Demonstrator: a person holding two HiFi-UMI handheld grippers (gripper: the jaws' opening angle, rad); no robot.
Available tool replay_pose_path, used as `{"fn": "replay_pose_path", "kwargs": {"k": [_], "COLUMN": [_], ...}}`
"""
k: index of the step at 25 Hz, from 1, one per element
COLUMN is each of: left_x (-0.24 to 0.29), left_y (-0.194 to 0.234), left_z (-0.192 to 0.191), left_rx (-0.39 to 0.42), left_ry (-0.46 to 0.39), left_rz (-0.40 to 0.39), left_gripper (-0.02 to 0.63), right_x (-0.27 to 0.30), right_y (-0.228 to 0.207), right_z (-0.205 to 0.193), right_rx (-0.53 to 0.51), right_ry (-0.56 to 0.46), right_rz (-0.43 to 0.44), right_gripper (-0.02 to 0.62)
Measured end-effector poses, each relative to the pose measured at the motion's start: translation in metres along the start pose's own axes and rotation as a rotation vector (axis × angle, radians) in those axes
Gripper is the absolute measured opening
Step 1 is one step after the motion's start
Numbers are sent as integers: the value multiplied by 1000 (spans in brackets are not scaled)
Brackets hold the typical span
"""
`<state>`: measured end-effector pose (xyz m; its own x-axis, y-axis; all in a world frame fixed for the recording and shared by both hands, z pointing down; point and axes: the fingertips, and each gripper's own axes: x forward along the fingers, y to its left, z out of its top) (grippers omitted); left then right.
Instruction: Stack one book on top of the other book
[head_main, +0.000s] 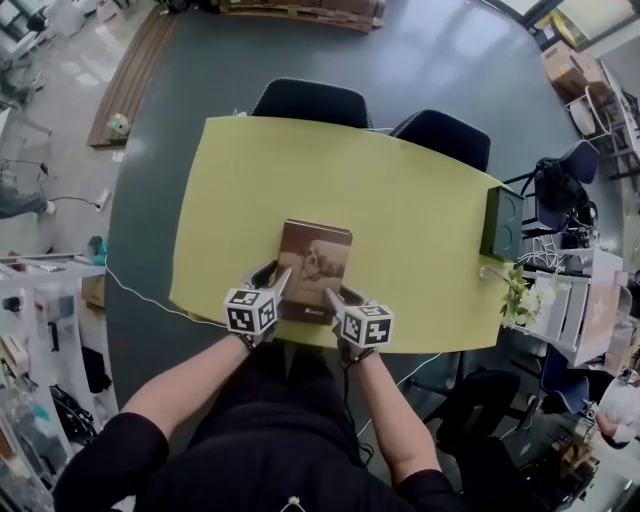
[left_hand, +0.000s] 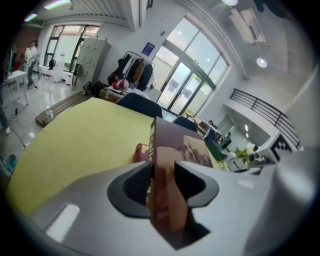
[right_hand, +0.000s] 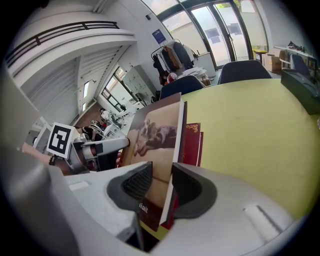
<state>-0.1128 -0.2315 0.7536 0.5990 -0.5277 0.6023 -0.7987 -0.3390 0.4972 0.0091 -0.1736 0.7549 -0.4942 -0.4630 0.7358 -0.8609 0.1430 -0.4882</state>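
A brown book (head_main: 315, 265) with a picture on its cover sits over the near middle of the yellow-green table (head_main: 400, 200). My left gripper (head_main: 272, 285) is shut on its near left corner, and my right gripper (head_main: 337, 297) is shut on its near right corner. In the left gripper view the brown book (left_hand: 172, 165) stands clamped between the pads of the left gripper (left_hand: 162, 180). In the right gripper view the right gripper (right_hand: 162, 187) pinches the brown book (right_hand: 152, 140). A red book (right_hand: 192, 145) lies on the table right under it; the red book (left_hand: 141, 152) also peeks out beside the spine. I cannot tell whether the two books touch.
Two dark chairs (head_main: 310, 100) (head_main: 440, 135) stand at the table's far side. A dark green box (head_main: 502, 222) rests at the right edge, with a small plant (head_main: 520, 295) and cluttered shelving beyond. A cable hangs off the near left edge.
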Motion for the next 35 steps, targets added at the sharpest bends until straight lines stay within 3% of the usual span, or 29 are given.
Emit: {"fn": "replay_pose_path", "kwargs": {"k": [25, 35], "left_x": [36, 38], "left_y": [25, 28], "left_z": [-38, -36], "left_rx": [-54, -43], "left_ry": [91, 87], "left_rz": [41, 37], "left_gripper": [163, 164], "right_x": [37, 41], "right_y": [-30, -29], "right_z": [-23, -23], "right_rx": [52, 101], "right_ry": [97, 83], "right_rz": [23, 37], "right_gripper": [129, 129]}}
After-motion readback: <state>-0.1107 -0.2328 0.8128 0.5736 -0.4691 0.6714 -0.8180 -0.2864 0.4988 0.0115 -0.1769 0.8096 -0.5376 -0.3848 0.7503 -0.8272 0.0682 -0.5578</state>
